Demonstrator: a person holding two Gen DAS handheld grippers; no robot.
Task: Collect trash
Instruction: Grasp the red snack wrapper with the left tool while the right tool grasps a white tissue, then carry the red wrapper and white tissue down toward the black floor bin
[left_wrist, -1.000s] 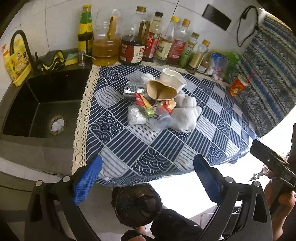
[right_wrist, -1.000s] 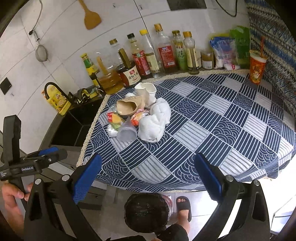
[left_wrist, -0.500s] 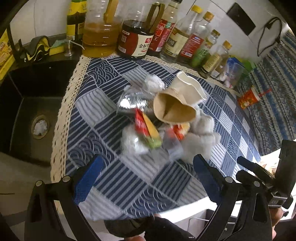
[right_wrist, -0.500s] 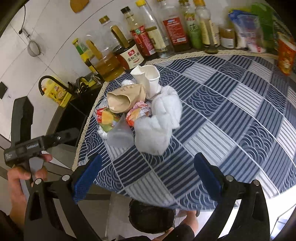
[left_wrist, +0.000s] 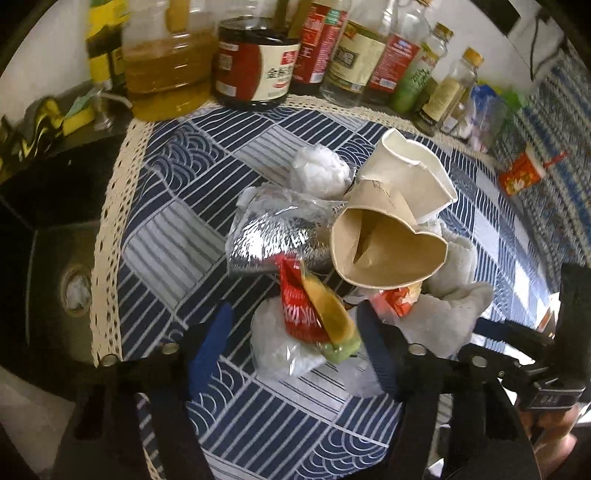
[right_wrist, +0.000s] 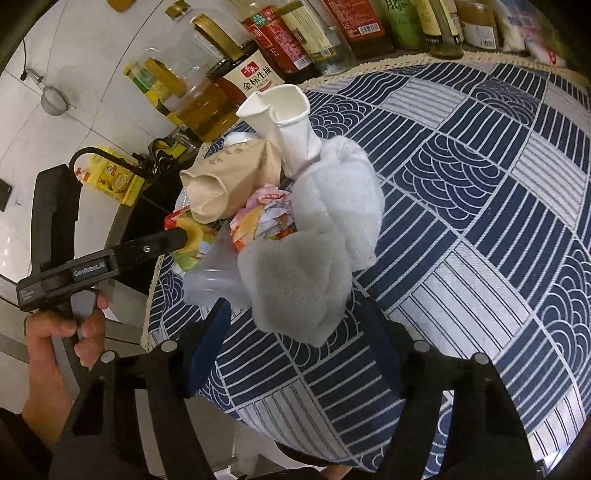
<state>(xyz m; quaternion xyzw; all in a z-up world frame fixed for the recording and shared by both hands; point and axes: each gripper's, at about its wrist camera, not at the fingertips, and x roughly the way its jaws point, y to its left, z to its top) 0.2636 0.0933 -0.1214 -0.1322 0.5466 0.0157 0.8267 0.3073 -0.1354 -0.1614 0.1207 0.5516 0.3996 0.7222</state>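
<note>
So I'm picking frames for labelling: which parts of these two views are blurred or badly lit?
Left wrist view: both fingers of the left gripper are smeared; the brown cup is fairly sharp; the sink is dark. Right wrist view: the near end of the white cloth lies in grey shadow and soft; the tablecloth is crisp; strong fisheye bending in both.

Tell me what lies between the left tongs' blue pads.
In the left wrist view, the left tongs straddle a red snack wrapper lying on a crumpled clear plastic bag.
</note>
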